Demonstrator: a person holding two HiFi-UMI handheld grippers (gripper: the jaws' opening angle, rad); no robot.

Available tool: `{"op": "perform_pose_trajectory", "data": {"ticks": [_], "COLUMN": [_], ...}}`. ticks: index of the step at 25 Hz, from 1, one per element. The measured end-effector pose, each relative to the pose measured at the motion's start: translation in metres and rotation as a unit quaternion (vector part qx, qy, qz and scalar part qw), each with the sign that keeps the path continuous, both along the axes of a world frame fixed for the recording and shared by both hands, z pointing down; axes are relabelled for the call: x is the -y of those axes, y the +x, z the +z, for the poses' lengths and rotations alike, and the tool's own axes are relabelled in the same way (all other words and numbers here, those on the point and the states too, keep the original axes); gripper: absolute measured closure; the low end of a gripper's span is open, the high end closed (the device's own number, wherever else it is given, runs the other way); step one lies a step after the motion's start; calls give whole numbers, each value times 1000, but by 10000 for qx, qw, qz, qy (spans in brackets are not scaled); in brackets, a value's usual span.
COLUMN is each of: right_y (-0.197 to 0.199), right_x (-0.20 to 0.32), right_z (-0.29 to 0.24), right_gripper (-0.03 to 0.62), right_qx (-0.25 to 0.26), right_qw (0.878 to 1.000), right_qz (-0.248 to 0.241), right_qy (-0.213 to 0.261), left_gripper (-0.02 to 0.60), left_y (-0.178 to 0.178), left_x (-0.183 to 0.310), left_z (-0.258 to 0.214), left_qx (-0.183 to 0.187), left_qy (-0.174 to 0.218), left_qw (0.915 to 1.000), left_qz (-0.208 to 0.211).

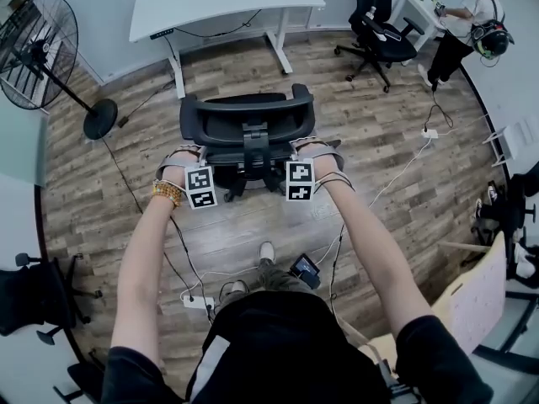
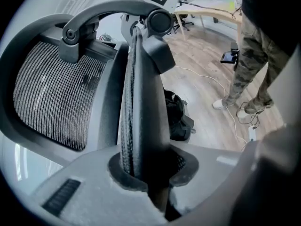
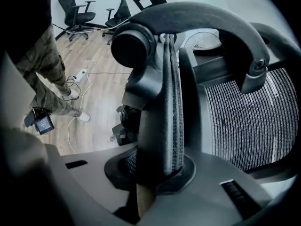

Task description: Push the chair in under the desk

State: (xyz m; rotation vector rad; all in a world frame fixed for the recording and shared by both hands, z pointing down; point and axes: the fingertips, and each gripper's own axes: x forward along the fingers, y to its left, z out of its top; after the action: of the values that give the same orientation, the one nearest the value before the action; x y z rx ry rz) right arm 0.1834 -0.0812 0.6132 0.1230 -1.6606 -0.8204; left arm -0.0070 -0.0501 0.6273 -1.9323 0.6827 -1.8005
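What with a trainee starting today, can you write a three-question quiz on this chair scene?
1. True or false: the chair already sits under the desk.
2. The left gripper and right gripper both clamp: A the chair's backrest edge; B a cable; C a desk leg.
3. Fill in: in the head view, left of the desk stands a floor ___.
Key: 1 false, it stands short of the desk; 2 A; 3 fan.

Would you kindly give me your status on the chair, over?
Left claw, right claw shut on office chair backrest. Not yet under white desk. Way ahead looks open.
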Motion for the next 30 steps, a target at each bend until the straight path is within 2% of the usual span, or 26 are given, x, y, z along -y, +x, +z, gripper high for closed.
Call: {"op": "perform_pose_trajectory", "data": {"ticks": [13,18,30], "right_y": [-24,-41,-56], "right_x": [40,61,92], "right_z": [-1,-4,2], "right_gripper": [553,553,553], "right_qx": [-19,-15,-32], "right_qw": [9999,9999,10000], "right_qz": [-135,-100,-74], "right_qy": [35,31,-20], "left_gripper": [528,526,526], "left_y": [-23,-42,-57], "left_x": [35,57,89], "left_z": [-1,-3,1], "left_qx": [-12,14,16], "left_qy": [20,7,5], "left_qw": [9999,9999,9999], "left_qz": [-156,-141,-108]}}
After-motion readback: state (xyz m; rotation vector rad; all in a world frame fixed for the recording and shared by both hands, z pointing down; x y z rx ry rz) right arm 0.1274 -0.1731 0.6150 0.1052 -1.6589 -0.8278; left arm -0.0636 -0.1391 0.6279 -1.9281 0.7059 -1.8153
